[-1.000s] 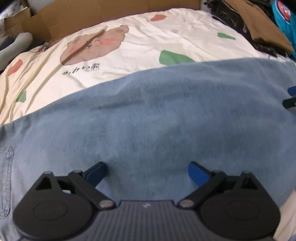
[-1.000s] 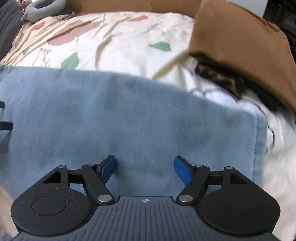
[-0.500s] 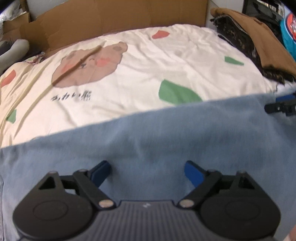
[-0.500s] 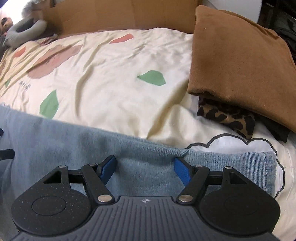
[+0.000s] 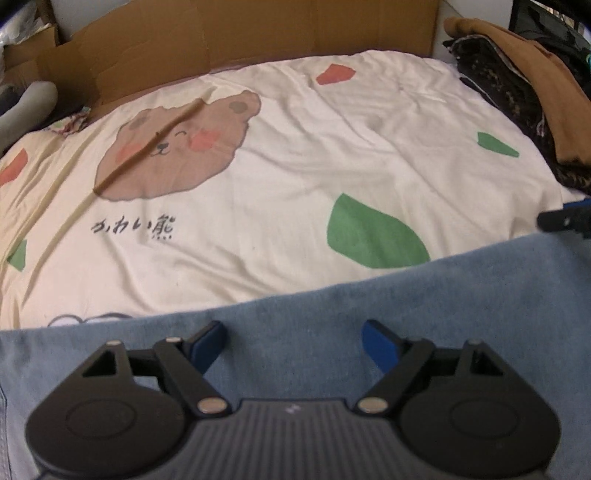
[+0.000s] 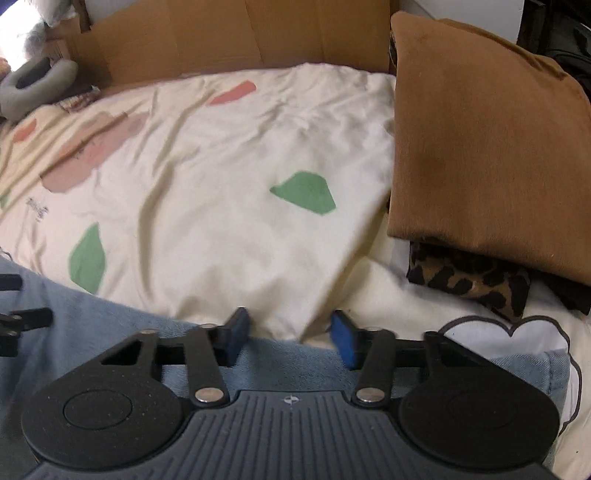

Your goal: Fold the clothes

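I count one blue denim garment (image 5: 424, 314) spread across the near edge of my bed sheet (image 5: 295, 155), which is cream with one bear face, a line of script, and several green and red patches. At the right side sits one stack of folded clothes: one brown piece (image 6: 480, 147) on top, one leopard-print piece (image 6: 469, 277) under it, something black beneath that. One cardboard sheet (image 6: 240, 33) stands along the far edge, and one grey neck pillow (image 6: 33, 81) lies at the far left. My left gripper (image 5: 293, 345) is spread wide over the denim just short of its far edge, gripping nothing. My right gripper (image 6: 290, 338) is narrower and its jaws are closing at the denim's far edge; I cannot tell whether the pads already pinch cloth.
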Available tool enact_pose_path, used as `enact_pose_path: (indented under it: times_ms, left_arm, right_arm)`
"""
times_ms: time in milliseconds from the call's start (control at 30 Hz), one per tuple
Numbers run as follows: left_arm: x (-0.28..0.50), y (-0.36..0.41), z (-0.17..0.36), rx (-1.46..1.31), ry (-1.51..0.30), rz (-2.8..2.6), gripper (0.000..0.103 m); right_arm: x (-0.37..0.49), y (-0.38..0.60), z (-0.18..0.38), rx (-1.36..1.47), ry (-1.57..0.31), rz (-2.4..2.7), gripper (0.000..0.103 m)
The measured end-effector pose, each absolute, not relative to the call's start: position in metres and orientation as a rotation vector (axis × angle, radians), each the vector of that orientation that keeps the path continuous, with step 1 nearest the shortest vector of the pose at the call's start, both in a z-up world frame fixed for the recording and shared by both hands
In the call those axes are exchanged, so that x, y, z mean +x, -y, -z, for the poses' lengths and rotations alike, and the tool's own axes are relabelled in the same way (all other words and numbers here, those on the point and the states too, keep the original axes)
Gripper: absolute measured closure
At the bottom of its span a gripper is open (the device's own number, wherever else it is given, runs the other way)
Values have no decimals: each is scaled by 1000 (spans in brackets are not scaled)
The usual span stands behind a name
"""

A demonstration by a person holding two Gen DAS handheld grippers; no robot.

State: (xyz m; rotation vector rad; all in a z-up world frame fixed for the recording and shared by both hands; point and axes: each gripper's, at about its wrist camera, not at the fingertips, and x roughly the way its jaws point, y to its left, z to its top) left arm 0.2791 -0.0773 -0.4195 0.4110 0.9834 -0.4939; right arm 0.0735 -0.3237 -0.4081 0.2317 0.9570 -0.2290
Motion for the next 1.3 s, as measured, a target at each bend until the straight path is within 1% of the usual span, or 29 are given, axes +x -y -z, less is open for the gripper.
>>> enact_pose_path:
  times_ms: [133, 267, 333, 400, 433, 633, 700, 800, 833, 933, 1033, 1300]
  left_arm:
    - [285, 79, 419, 396, -988, 487, 19]
    - [293, 83, 418, 392, -996, 489, 20]
    - [295, 83, 415, 389, -1002, 498, 26]
    - [294, 81, 409, 375, -1002, 501, 39]
    - [293, 79, 406, 371, -1001, 494, 41]
    - [290, 38, 392, 332, -990, 389, 43]
    - [290, 17, 391, 333, -1002, 332, 43]
    - [290, -16, 389, 343, -1022, 241, 43]
    - [290, -26, 387, 354, -1021, 215, 43]
    - [290, -59, 378, 359, -1016, 138, 42]
    - [292, -95, 367, 324, -1018, 44, 42]
    - [302, -164, 339, 321, -911, -140, 42]
  right_arm:
    - [57, 328, 389, 244, -911, 241, 58]
    - [38, 334, 379, 210, -910, 292, 57]
    - [27, 343, 379, 215, -923, 350, 57]
    - [18, 353, 381, 225, -939, 400, 57]
    - [14, 359, 383, 231, -947, 423, 57]
    - [-3, 385, 391, 220, -946, 543, 57]
    - [-5, 394, 392, 238, -941, 567, 59]
    - [-8, 401, 398, 253, -941, 562, 65]
    - [-9, 404, 401, 263, -943, 562, 66]
    - [-10, 412, 408, 328, -939, 561, 66]
    - [-10, 414, 406, 334, -939, 553, 66]
    - [-27, 412, 385, 422, -898, 559, 63]
